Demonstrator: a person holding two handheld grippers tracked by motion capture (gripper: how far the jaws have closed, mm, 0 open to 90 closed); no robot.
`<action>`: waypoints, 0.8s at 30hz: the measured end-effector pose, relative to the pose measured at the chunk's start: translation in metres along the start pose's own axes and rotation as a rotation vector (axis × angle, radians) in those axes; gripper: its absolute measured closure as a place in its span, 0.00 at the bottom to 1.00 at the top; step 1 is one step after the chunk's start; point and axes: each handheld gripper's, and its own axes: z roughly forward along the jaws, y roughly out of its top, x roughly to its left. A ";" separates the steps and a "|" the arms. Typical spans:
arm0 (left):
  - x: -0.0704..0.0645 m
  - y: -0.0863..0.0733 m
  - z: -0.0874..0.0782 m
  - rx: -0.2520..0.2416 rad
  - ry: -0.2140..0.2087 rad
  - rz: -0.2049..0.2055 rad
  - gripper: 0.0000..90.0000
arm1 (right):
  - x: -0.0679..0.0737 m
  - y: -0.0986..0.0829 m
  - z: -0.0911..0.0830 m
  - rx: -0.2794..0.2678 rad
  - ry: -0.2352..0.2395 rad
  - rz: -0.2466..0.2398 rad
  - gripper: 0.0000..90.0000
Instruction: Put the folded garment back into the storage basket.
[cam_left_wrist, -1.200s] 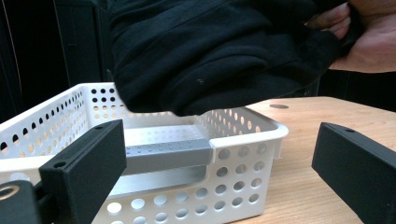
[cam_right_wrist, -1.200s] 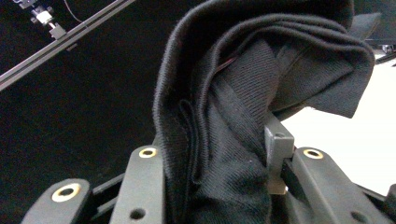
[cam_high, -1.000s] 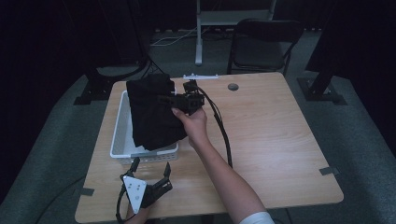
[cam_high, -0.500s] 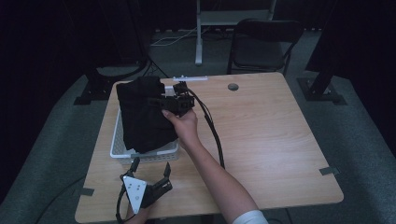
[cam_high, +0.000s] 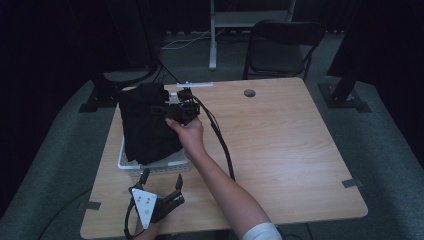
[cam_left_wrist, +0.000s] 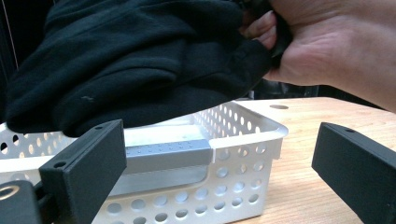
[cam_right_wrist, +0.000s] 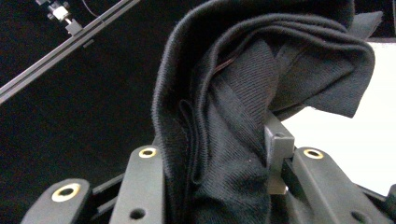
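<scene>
Your left gripper (cam_high: 161, 180) rests on the table's (cam_high: 280, 150) near edge just in front of the white basket (cam_high: 150, 166), its jaws spread wide around nothing. The black garment (cam_high: 145, 125) hangs bunched above the basket, its lower folds dipping inside. Your right gripper (cam_high: 167, 111) has its jaws clamped on a thick fold of that cloth

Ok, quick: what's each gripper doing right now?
Left gripper: open, holding nothing, resting on the table near the white basket.
Right gripper: closed on the black cloth, held over the basket.
</scene>
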 end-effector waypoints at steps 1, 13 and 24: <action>0.000 0.000 0.000 0.000 0.000 0.000 0.05 | 0.001 0.000 0.002 0.002 0.001 -0.001 0.69; 0.000 0.000 0.000 0.002 -0.002 0.001 0.05 | 0.000 0.002 0.012 0.008 -0.009 0.007 0.69; 0.000 0.000 0.000 0.001 -0.002 0.000 0.05 | -0.009 -0.004 0.020 0.024 -0.027 0.034 0.69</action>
